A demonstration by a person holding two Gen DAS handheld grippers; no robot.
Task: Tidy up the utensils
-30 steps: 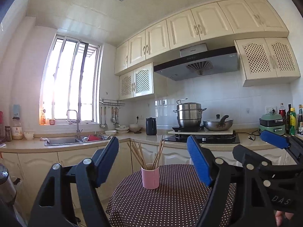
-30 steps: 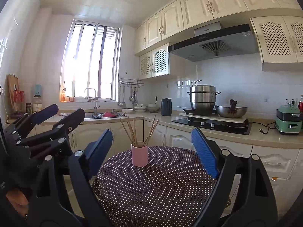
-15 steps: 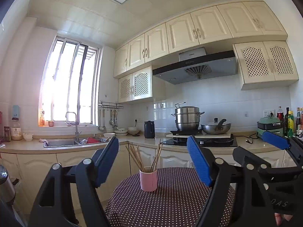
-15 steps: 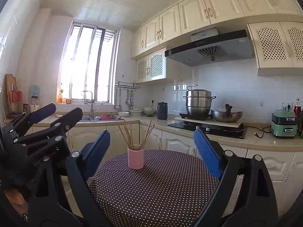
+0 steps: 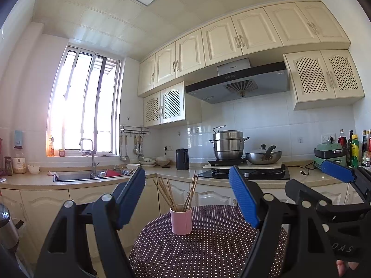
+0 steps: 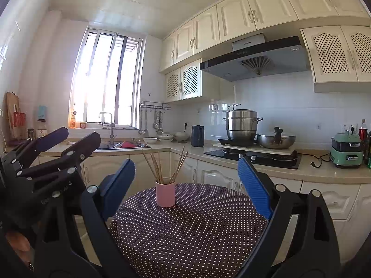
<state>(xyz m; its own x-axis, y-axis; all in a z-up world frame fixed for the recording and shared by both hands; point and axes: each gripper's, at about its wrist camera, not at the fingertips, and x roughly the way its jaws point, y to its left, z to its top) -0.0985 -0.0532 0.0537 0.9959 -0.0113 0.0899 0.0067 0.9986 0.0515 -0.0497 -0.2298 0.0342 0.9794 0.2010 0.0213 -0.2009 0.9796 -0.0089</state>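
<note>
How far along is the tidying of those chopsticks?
Done, it seems: the chopsticks stand in the pink cup on the dotted table. In hand: nothing; the left gripper and right gripper hang open, apart from the cup. Left: no loose utensils visible.

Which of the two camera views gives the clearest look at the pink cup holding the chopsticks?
The right wrist view: the pink cup stands whole between the open blue fingers, its chopsticks fanning clear against pale cabinets. The left wrist view shows the same cup whole too, only lower in the frame and farther off-centre.

Chopsticks (image 6: 162,164) in pink cup (image 6: 165,194)
</note>
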